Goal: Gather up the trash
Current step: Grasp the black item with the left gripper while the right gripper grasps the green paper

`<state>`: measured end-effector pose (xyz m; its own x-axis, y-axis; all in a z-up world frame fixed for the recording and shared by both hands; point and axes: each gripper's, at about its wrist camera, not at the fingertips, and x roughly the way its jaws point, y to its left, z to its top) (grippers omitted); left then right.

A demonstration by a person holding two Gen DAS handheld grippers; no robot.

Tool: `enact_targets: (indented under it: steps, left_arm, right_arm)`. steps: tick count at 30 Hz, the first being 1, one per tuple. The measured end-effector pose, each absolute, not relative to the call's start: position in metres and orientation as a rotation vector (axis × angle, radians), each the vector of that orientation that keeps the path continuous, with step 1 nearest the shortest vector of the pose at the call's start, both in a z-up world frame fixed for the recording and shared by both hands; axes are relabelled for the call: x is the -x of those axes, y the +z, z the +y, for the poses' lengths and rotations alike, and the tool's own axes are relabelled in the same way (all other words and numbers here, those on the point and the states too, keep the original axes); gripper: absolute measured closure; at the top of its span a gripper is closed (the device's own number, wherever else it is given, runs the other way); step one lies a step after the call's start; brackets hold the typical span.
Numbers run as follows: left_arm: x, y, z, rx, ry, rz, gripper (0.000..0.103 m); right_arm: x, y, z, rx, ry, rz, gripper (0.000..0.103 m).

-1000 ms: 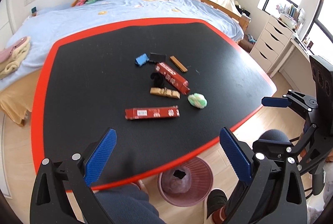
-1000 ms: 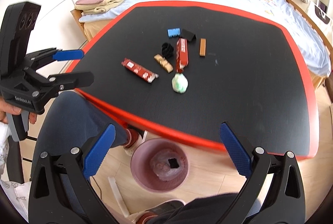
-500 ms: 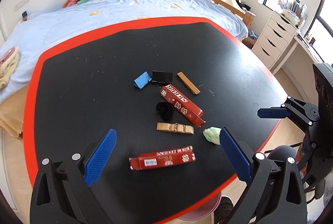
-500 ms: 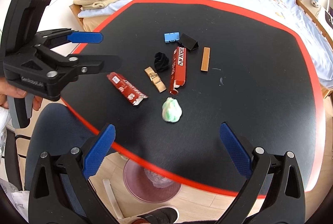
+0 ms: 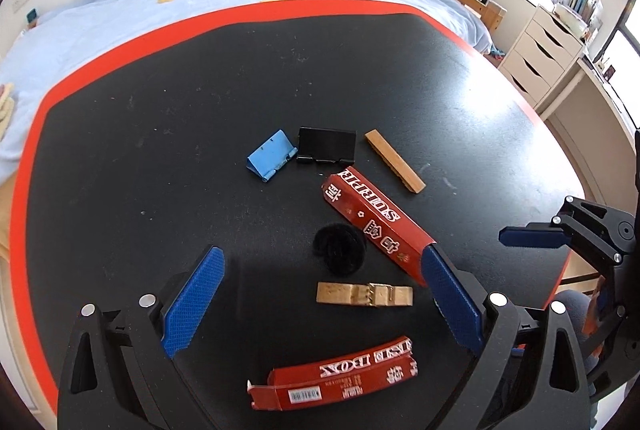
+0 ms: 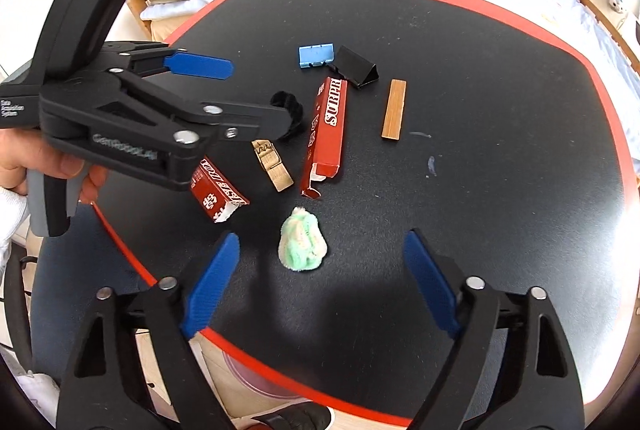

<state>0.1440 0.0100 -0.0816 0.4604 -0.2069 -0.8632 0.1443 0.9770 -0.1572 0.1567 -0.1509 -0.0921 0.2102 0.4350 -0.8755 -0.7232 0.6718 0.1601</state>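
Two red cartons lay on the black table [image 5: 120,158]: one [image 5: 334,376] between my left gripper's [image 5: 320,304] wide-open, empty fingers, the other [image 5: 376,224] slanting beyond it. Around them were one gold wrapper [image 5: 364,295], one black fuzzy ball [image 5: 340,248], one wooden stick [image 5: 394,161], one blue clip [image 5: 270,154], one black clip [image 5: 326,146]. One green wad [image 6: 302,240] sat before my right gripper [image 6: 320,282], equally wide, holding nothing.

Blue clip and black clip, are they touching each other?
Cannot tell. In both wrist views the blue clip and black clip sit edge to edge.
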Motion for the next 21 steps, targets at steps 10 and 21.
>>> enact_targets:
  steps: [10,21]
  left_arm:
    - [-0.145,-0.094,0.014,0.042,-0.209,1.096,0.041]
    - [-0.141,-0.089,0.017,0.016,-0.204,1.103,0.08]
  right_arm:
    - [-0.157,-0.102,-0.146,0.342,0.845,1.096,0.054]
    - [-0.146,-0.098,-0.148,0.348,0.834,1.086,0.081]
